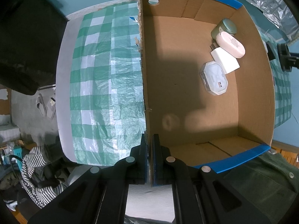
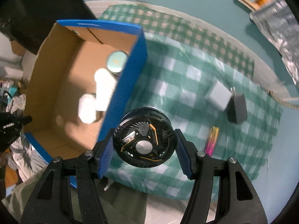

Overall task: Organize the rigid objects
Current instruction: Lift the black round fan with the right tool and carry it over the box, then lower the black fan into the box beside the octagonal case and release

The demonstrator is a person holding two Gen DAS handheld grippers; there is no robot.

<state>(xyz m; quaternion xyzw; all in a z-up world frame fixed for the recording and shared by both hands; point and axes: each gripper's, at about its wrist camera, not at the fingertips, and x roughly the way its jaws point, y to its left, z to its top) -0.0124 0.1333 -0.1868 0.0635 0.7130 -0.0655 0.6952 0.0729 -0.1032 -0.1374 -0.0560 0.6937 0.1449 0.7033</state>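
- The left gripper (image 1: 150,160), at bottom centre, has its fingers narrow, pinching the box (image 1: 143,85) wall.
- The right gripper (image 2: 143,145) clamps the round black fan (image 2: 143,140) at lower centre, beside the box.

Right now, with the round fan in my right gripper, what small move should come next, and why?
Probably carry the fan left, over the blue edge of the box, toward the bare cardboard floor. The right gripper grips it by its sides, it hangs over the checked cloth, and the left gripper pinches the box wall, steadying it.
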